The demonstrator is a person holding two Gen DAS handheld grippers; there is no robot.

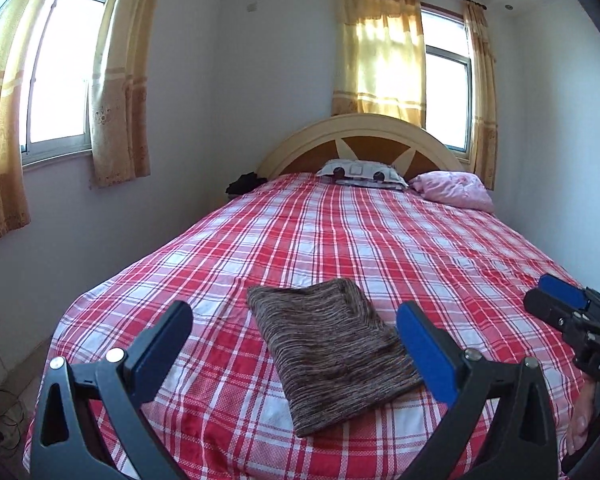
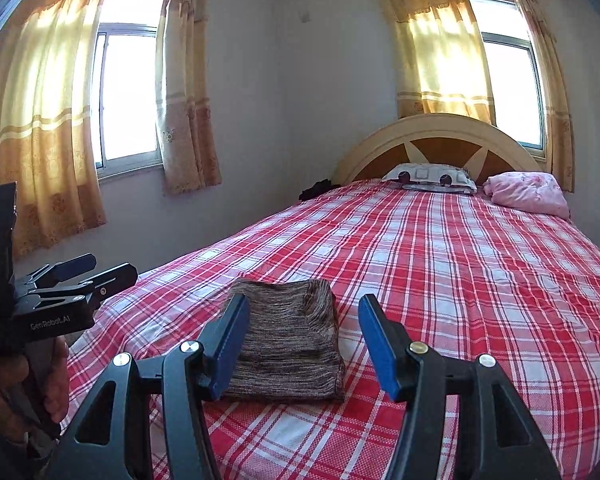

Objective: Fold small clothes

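Observation:
A brown striped knit garment (image 1: 328, 356) lies folded into a flat rectangle near the foot of the bed; it also shows in the right wrist view (image 2: 288, 344). My left gripper (image 1: 294, 344) is open and empty, held above the garment with its blue pads on either side in the view. My right gripper (image 2: 304, 340) is open and empty, just short of the garment. The right gripper also shows at the right edge of the left wrist view (image 1: 556, 300). The left gripper shows at the left of the right wrist view (image 2: 100, 270), jaws apart.
The bed has a red and white plaid cover (image 1: 360, 240), (image 2: 460, 260). A patterned pillow (image 1: 360, 172) and a pink bundle (image 1: 456, 190) lie by the round headboard (image 1: 360, 136). Curtained windows stand on both walls. Cables lie on the floor at left (image 1: 2, 420).

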